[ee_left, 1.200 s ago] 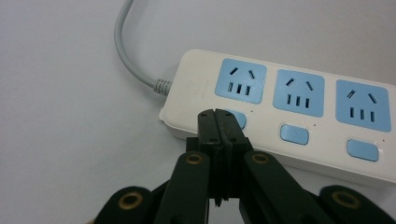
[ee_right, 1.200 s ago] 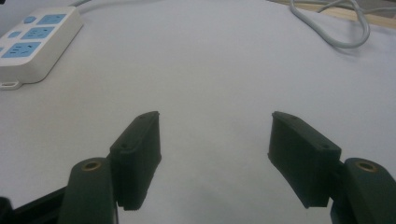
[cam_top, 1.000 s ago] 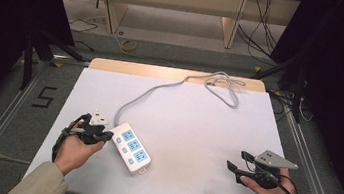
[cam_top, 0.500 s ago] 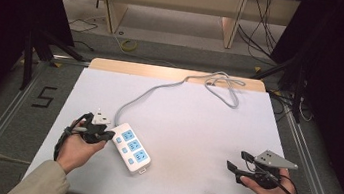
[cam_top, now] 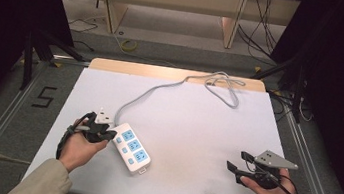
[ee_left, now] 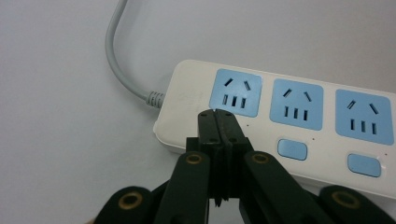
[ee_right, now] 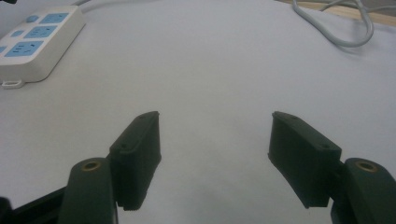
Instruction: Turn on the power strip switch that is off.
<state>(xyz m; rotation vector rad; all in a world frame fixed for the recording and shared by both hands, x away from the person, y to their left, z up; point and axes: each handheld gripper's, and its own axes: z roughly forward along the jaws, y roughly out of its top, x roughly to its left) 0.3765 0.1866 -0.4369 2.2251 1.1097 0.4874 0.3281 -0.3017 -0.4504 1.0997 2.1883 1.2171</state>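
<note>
Trouble could come if my left gripper point(ee_left: 218, 122) (jaws pressed together, holding nothing) pushes the power strip point(cam_top: 131, 147) sideways near the table's front-left. My right gripper point(ee_right: 215, 156) waits, jaws apart.

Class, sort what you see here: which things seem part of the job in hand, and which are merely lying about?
Likely in the job:
- power strip, with blue sockets and switches
- left gripper, jaws shut, tips at the strip's first switch spot
- grey cable from the strip

Lying about or idle:
- right gripper, open, over bare table
- floor cables beyond the table
</note>
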